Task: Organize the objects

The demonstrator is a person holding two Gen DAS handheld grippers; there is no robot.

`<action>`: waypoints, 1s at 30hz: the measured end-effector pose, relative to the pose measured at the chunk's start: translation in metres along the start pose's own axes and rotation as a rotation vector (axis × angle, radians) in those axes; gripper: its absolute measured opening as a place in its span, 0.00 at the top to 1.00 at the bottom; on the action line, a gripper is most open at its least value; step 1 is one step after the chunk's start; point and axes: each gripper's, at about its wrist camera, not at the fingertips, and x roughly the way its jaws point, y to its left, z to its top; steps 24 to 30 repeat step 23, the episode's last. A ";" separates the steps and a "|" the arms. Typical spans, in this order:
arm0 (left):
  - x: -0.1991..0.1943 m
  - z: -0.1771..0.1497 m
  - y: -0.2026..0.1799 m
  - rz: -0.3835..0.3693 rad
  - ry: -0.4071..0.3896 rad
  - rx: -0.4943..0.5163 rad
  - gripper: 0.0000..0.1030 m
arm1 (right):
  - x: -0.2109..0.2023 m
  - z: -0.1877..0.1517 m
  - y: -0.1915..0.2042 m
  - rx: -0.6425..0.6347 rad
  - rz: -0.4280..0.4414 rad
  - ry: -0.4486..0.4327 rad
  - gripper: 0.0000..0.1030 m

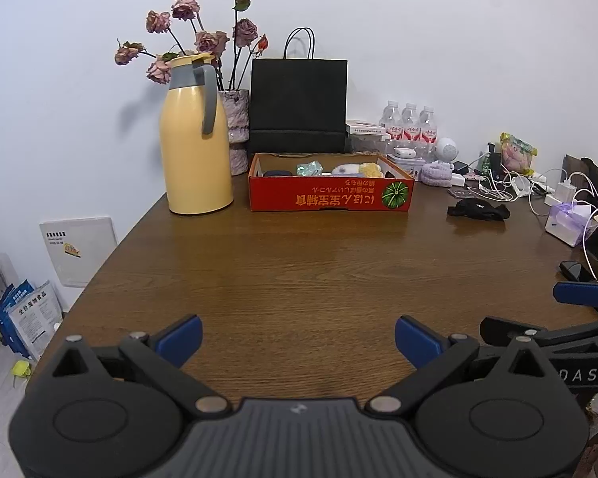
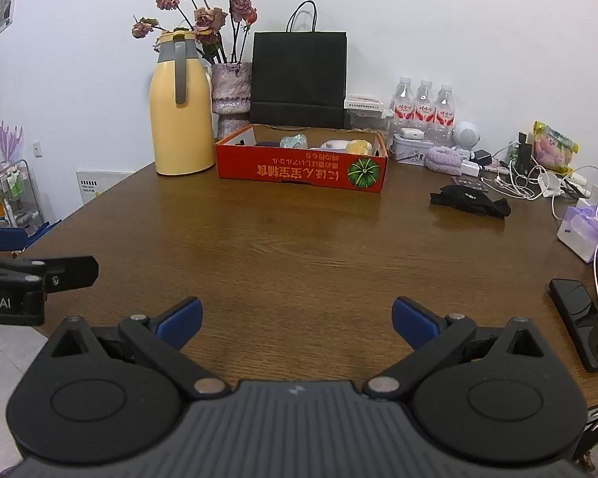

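1. Two grippers hover low over the near edge of a brown wooden table; the left gripper and the right gripper each have their blue-tipped fingers spread wide apart, nothing between them.
2. Straight ahead of both, well apart across bare wood, a shallow red cardboard box sits at the far side of the table, holding several small items whose lower parts are hidden by its front wall; they are too small to identify.
3. Right of the box, and forward-right of both grippers, a crumpled black cloth item lies alone on the wood, near a tangle of white cables.
4. Left of the box stands a yellow jug, with a vase of dried roses and a black paper bag behind, and three water bottles against the wall.
5. At the right edge, a dark phone is partly cut off by the frame.
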 end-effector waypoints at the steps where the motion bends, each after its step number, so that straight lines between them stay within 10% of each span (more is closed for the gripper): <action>1: 0.000 0.000 0.000 -0.001 0.000 0.001 0.00 | 0.000 0.000 0.001 0.000 -0.001 -0.002 0.00; 30: 0.016 -0.009 0.008 0.009 0.015 0.011 0.00 | 0.006 0.002 -0.014 0.021 -0.026 0.006 0.00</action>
